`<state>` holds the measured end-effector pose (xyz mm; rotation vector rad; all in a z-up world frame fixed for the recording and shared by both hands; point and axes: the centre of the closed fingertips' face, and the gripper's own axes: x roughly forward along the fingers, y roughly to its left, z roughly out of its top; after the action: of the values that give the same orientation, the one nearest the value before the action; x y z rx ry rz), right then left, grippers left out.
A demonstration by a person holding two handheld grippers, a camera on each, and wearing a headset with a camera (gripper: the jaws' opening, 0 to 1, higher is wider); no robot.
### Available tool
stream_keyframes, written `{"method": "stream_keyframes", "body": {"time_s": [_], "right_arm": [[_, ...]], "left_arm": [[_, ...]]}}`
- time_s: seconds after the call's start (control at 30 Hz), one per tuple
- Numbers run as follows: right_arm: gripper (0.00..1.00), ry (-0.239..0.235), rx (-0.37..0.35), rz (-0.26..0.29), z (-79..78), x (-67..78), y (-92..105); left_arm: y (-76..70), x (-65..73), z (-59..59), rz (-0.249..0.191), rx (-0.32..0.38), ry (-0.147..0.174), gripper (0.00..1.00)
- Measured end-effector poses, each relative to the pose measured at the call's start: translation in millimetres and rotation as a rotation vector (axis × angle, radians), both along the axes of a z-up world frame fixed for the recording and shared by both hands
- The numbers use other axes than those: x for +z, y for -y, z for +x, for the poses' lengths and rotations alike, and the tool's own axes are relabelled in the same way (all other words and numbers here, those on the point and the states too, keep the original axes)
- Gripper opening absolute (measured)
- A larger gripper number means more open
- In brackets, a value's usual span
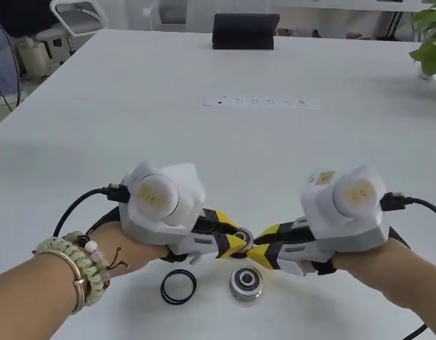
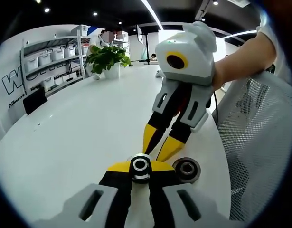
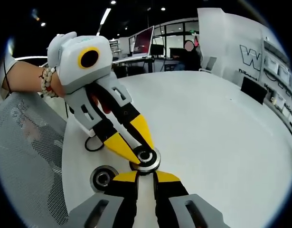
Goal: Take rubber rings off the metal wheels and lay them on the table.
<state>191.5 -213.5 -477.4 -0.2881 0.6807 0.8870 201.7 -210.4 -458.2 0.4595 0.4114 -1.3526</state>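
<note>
White surface [image 1: 274, 142] carries everything. Above its near edge the left tongs [image 1: 232, 241] are clamped on a metal wheel [image 1: 242, 236], while the right tongs [image 1: 264, 238], jaws narrowly apart, meet that wheel's rim from the right; I cannot tell whether they grip it. A second wheel [image 1: 245, 281] lies just nearer, with a loose black rubber ring [image 1: 179, 286] to its left.

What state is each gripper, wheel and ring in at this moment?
Left gripper: shut on the held wheel.
Right gripper: jaws nearly together, tips at the held wheel's rim; grip unclear.
Held wheel: clamped in the left gripper's jaws.
Second wheel: lying flat on the table, untouched.
Rubber ring: loose, flat on the table beside the second wheel.
</note>
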Motion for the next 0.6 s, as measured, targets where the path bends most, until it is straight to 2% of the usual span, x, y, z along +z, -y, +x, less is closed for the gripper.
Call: {"method": "stream_keyframes", "body": {"time_s": [0.13, 0.27, 0.37, 0.4, 0.47, 0.6], "right_arm": [[0.10, -0.026, -0.028, 0.013, 0.4, -0.6, 0.2], [0.12, -0.015, -0.034, 0.003, 1.0, -0.4, 1.1], [0.12, -0.024, -0.033, 0.019, 0.3, -0.3, -0.5], [0.18, -0.024, -0.046, 0.054, 1.5, 2.2, -5.2], [0.24, -0.002, -0.044, 0.046, 4.8, 4.4, -7.2], [0.22, 0.018, -0.034, 0.021, 6.0, 2.1, -8.6]], "left_arm": [[0.3, 0.0, 0.0, 0.000, 0.000, 0.000, 0.07], [0.5, -0.1, -0.2, -0.002, 0.002, -0.003, 0.07], [0.4, -0.1, -0.3, -0.004, -0.002, -0.003, 0.07], [0.4, -0.1, -0.4, -0.006, -0.003, -0.002, 0.07], [0.6, -0.1, -0.4, -0.006, -0.005, 0.001, 0.07], [0.9, 0.0, -0.6, -0.005, -0.006, 0.004, 0.07]]}}
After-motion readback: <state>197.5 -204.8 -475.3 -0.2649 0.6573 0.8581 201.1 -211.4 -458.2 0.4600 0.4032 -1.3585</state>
